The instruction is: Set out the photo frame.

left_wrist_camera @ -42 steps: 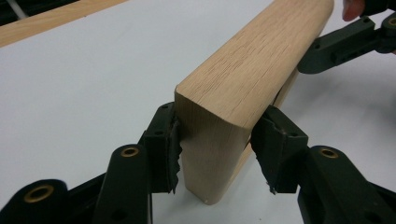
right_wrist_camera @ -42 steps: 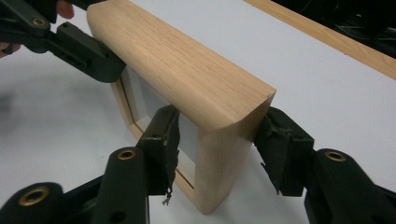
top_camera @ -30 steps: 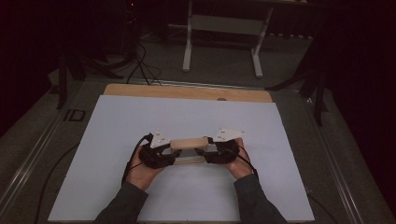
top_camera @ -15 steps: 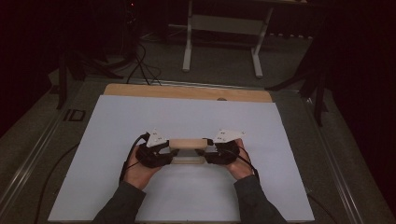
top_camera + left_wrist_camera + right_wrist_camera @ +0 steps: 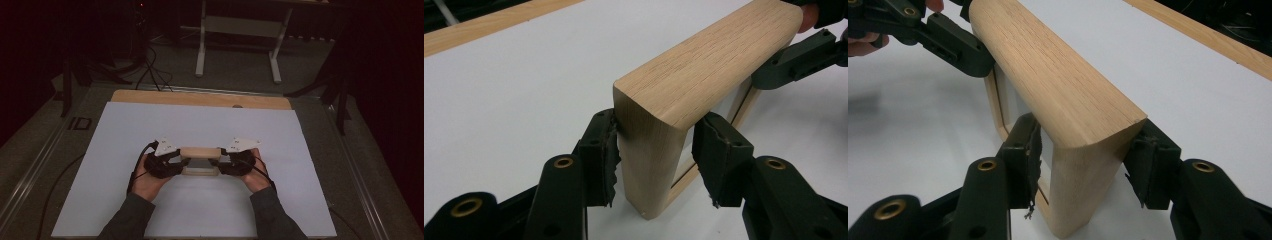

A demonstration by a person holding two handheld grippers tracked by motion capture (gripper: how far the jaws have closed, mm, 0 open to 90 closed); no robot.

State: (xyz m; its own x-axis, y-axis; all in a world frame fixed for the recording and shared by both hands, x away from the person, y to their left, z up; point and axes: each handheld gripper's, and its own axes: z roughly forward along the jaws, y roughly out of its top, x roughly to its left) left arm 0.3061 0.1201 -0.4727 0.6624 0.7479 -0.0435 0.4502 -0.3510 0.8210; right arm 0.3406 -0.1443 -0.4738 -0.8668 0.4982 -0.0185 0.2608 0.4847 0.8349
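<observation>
Wooden frame stands upright on its edge at the middle of the white surface, between both hands. Left claw pinches its left end; right claw, whose jaws have just been closing, pinches its right end. Gripping looks done; lifting or moving it is probably what remains.

A fixed overhead camera faces forward and down on the white table sheet, while both jaw-mounted cameras closely face opposite ends of one rounded pale oak frame.
</observation>
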